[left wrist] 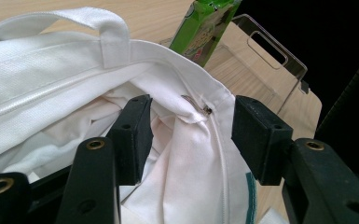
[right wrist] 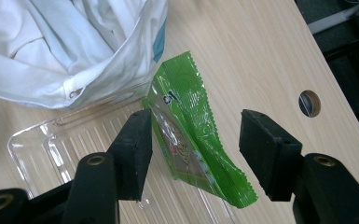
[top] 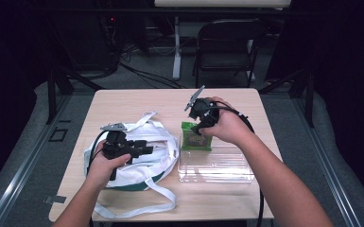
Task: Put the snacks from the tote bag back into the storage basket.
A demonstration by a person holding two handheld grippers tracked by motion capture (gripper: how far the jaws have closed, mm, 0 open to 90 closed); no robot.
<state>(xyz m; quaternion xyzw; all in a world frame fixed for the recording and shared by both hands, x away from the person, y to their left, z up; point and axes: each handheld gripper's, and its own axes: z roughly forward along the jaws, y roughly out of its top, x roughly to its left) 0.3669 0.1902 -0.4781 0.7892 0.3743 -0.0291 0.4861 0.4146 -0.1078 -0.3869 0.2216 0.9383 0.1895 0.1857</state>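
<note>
A green snack packet (top: pixel 196 138) (right wrist: pixel 191 135) stands tilted at the far left end of a clear plastic tray (top: pixel 217 166) (right wrist: pixel 51 149). My right gripper (top: pixel 200 128) (right wrist: pixel 196 149) reaches down around it, open. The left pad is close against the packet's side and the right pad stands apart from it. A white cloth bag (top: pixel 163 142) (left wrist: pixel 51 70) with long straps lies left of the tray. My left gripper (top: pixel 144 147) (left wrist: pixel 191 135) is open at the bag's mouth, with the zippered rim loose between its jaws. The packet (left wrist: pixel 205 23) and tray (left wrist: pixel 261 60) lie just beyond the bag.
The wooden table (top: pixel 137 101) has bare room at the back and along the front right. A round cable hole (right wrist: pixel 309 103) lies in the tabletop near the right edge. A dark folding chair (top: pixel 227 42) stands behind the table.
</note>
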